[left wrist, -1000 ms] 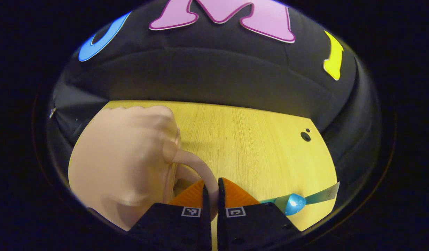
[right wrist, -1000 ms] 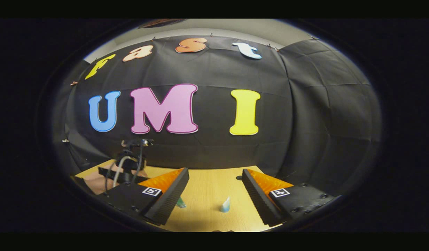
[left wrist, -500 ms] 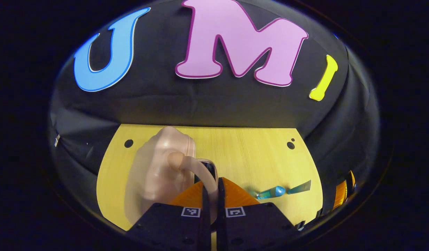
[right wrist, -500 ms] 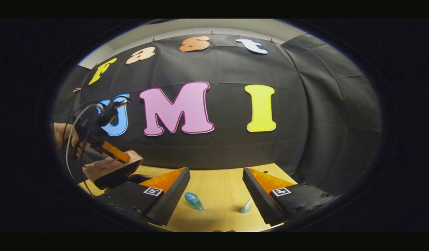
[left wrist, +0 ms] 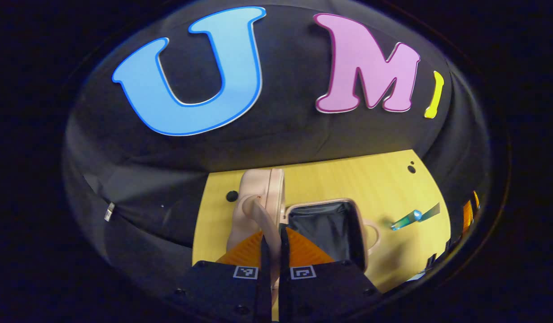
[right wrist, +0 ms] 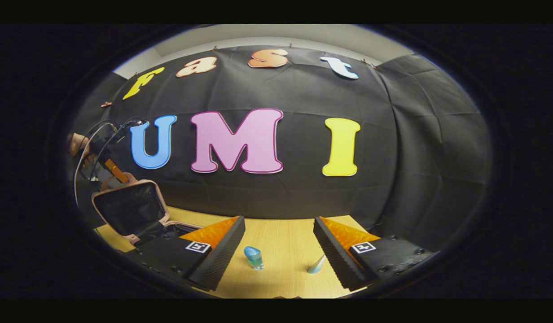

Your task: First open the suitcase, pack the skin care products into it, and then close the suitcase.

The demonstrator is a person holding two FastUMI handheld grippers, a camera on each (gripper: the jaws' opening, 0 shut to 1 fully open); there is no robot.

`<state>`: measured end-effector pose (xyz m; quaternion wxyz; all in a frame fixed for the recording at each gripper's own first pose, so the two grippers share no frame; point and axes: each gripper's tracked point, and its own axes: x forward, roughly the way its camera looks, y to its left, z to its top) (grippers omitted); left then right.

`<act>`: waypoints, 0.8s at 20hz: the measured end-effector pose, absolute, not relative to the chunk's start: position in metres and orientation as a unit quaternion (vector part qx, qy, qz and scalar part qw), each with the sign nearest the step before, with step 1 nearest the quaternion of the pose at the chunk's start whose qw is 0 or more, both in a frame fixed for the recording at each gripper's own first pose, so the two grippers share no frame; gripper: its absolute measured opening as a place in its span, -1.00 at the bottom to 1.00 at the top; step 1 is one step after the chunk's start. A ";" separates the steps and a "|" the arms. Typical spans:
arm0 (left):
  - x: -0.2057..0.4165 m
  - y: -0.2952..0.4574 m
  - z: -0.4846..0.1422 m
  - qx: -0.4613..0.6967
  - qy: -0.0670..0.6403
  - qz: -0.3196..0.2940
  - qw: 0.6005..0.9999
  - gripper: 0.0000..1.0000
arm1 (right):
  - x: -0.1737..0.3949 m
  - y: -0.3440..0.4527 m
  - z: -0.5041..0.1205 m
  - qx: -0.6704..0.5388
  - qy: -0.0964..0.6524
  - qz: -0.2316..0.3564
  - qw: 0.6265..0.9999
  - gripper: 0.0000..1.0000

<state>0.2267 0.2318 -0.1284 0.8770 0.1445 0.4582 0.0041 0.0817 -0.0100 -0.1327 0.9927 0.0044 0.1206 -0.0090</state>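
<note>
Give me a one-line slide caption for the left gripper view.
Left gripper shut on the handle of the suitcase lid, raised to show the dark lining; a blue tube lies on the table.

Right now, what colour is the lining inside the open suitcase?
Black, inside a pale pink suitcase; the left gripper view shows it best.

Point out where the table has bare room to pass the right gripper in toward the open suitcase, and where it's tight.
Bare wood lies between the suitcase and the blue tube, and behind both up to the black cloth wall. It is tight at the raised lid, where the left gripper grips the lid's handle. The right gripper hangs open over the tube.
</note>
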 end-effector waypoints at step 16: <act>0.239 0.472 -0.340 0.171 0.503 0.099 0.841 -0.79 | 0.075 0.049 -0.177 -0.068 0.140 -0.012 0.988 0.93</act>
